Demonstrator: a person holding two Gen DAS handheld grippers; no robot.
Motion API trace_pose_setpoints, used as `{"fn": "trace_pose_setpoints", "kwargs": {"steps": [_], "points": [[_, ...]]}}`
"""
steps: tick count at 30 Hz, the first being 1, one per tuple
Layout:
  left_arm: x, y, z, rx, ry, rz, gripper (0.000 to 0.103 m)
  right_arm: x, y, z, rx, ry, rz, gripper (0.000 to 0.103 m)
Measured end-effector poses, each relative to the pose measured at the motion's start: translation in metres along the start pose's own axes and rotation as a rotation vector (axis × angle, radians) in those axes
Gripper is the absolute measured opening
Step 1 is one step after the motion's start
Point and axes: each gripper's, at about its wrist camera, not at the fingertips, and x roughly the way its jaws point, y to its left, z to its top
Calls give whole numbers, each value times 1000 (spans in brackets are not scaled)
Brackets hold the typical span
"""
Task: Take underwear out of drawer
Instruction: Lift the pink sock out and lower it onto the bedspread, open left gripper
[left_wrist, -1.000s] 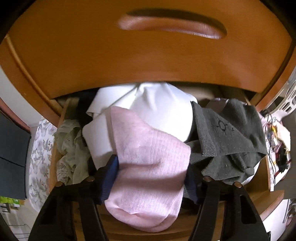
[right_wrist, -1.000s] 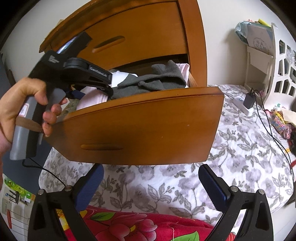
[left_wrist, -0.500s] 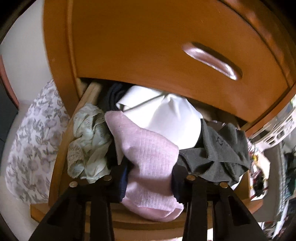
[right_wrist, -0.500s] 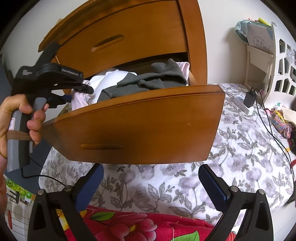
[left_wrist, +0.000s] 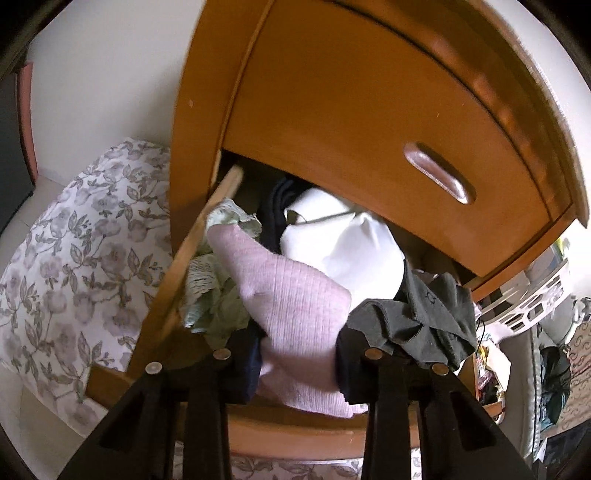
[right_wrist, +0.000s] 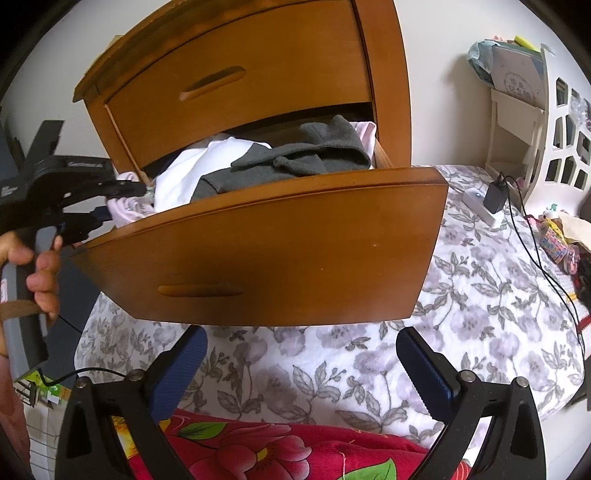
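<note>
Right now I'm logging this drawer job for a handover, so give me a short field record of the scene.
drawer: open drawer, pulled out of a wooden chest, stuffed with clothes
target: pink ribbed garment, at the drawer's front
neighbours: white garment behind it, grey garment and pale green lacy cloth at its sides
left claw: jaws closing, pink garment between them
right claw: open, empty, below the drawer front over a floral bedsheet
</note>
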Motion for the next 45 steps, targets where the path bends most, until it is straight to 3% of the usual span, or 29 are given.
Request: {"fn": "trace_pose_setpoints", "kwargs": {"steps": [9, 18, 31, 39, 45], "points": [[-23, -10, -2, 34, -132, -21, 32, 0, 1, -1, -9, 3, -17, 103], [-96, -14, 4, 92, -303, -18, 32, 0, 4, -1, -25, 3, -39, 103], [-172, 5, -27, 43, -379, -46, 32, -1, 10, -1, -57, 4, -79, 103], [-162, 0, -53, 68, -308, -66, 32, -2, 12, -1, -71, 2, -93, 103], [-111, -13, -81, 94, -131, -101, 32, -2, 13, -1, -75, -1, -97, 103]]}}
